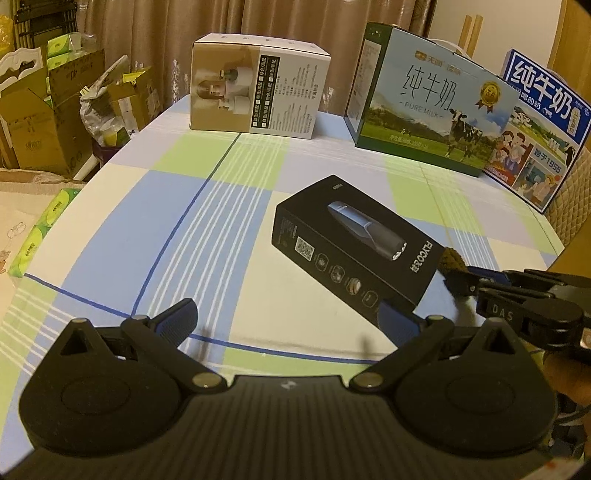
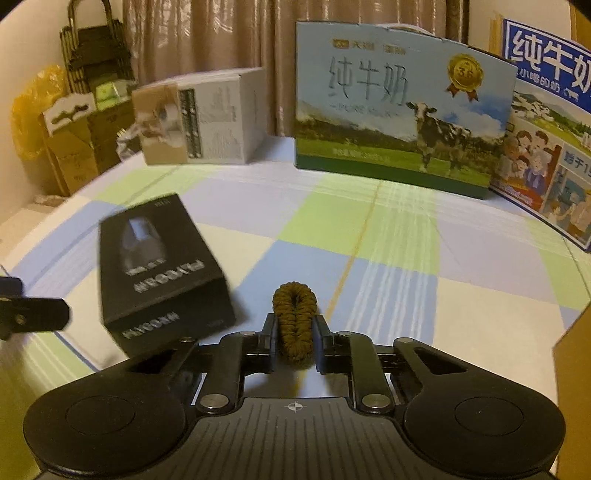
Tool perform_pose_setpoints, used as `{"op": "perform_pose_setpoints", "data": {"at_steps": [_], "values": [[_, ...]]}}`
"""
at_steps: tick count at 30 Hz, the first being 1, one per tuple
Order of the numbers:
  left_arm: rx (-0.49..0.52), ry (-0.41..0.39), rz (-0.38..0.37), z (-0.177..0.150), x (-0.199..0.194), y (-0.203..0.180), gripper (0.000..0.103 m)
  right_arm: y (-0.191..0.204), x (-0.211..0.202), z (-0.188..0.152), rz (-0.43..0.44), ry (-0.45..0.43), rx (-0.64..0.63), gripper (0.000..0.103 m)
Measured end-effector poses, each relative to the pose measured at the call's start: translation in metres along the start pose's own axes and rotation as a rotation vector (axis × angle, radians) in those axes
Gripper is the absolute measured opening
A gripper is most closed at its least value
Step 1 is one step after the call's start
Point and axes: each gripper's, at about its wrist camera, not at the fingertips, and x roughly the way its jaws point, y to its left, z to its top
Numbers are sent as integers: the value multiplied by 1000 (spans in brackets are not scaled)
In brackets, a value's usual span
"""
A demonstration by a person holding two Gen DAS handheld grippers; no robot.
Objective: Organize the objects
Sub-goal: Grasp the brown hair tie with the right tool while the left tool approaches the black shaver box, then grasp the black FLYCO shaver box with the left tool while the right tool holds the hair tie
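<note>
Right gripper (image 2: 294, 334) clenched on brown hair tie (image 2: 293, 325), just above the tablecloth (image 2: 388, 258). Left gripper (image 1: 286, 317) released, empty; black shaver box (image 1: 354, 247) beside its right finger, mid-table.

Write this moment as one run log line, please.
right gripper: shut on brown hair tie | left gripper: open, empty | black box: on table

A lived-in home: a table under a checked blue-and-green tablecloth (image 1: 177, 229), brown curtains (image 1: 177, 33) behind its far edge, milk gift cartons (image 1: 432, 107) along that edge, and open cardboard boxes (image 1: 40, 122) piled beside it.
</note>
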Motion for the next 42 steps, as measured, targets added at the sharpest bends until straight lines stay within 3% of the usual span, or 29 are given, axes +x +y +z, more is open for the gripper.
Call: {"op": "perform_pose_setpoints", "data": {"at_steps": [4,9,10,18,26,29,35,42], "values": [[-17,-5,-25,2,-2,4,102,14,-5,2,91,-11,-59,15],[-20,-24,-46,6,-7,7,102,39,-19,-3,311,17,-164,15],[-16,-25,-50,6,-7,7,102,44,-22,-5,321,18,-187,15],[102,-31,-52,7,8,-10,101,33,-25,-5,163,54,-91,15],[187,-26,-25,12,24,-25,82,14,-27,-8,118,75,-10,15],[200,-14,-23,10,23,-25,80,13,-30,-9,113,81,-3,15],[215,55,-49,-4,2,-25,80,21,-47,-11,122,99,12,15],[278,128,-101,-47,-44,-33,80,28,-87,-22,110,146,52,15]]}}
